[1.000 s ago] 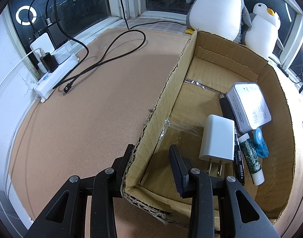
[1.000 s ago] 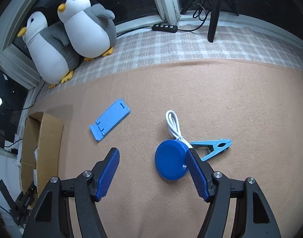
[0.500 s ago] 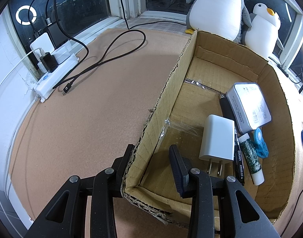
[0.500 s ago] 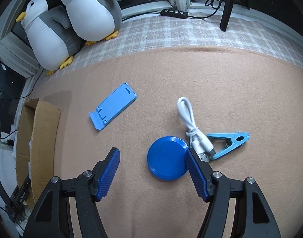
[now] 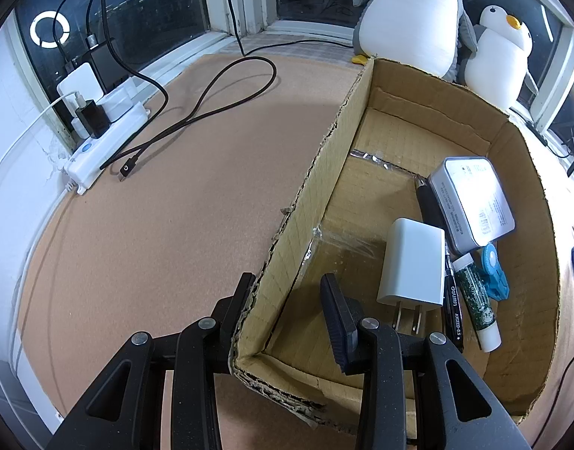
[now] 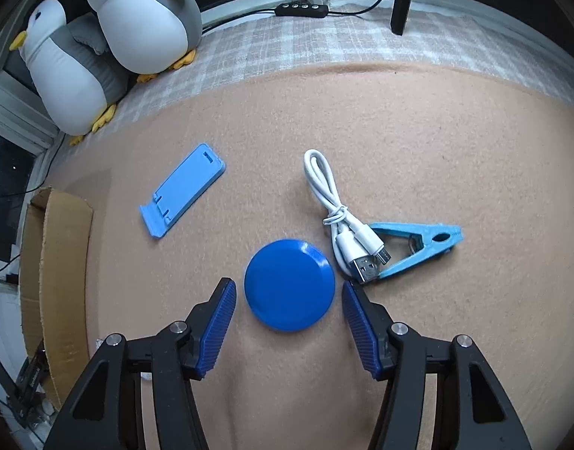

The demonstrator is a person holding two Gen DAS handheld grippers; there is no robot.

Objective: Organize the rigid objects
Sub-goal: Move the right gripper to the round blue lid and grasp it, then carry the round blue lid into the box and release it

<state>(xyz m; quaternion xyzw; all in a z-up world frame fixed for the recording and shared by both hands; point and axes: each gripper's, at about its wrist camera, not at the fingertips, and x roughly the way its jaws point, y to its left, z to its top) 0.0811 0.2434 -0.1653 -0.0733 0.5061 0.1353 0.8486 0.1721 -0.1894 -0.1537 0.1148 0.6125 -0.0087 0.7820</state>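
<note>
Blue disc (image 6: pixel 289 284) lies flat on the tan worktop (image 6: pixel 418 142), lower centre of the right wrist view, between the spread jaws of the right gripper (image 6: pixel 289 296); the pads are close on both sides but not touching it. White USB cable (image 6: pixel 337 221) and light-blue clip (image 6: pixel 418 247) lie just right of the disc; blue phone stand (image 6: pixel 182 189) is upper left.

Cardboard box (image 5: pixel 324 172) fills the right half of the left wrist view. Left gripper (image 5: pixel 287 294) is open and straddles the box's near wall, one finger outside, one inside.

Risks: the disc is low and smooth, so the pads may ride over its rim or squeeze it out. The right pad could also catch the USB plug and drag the cable.

Legible text: pen (image 5: pixel 453 300) in the box reads roughly "0.5". The label on the white case (image 5: pixel 471 202) is too small to read.
</note>
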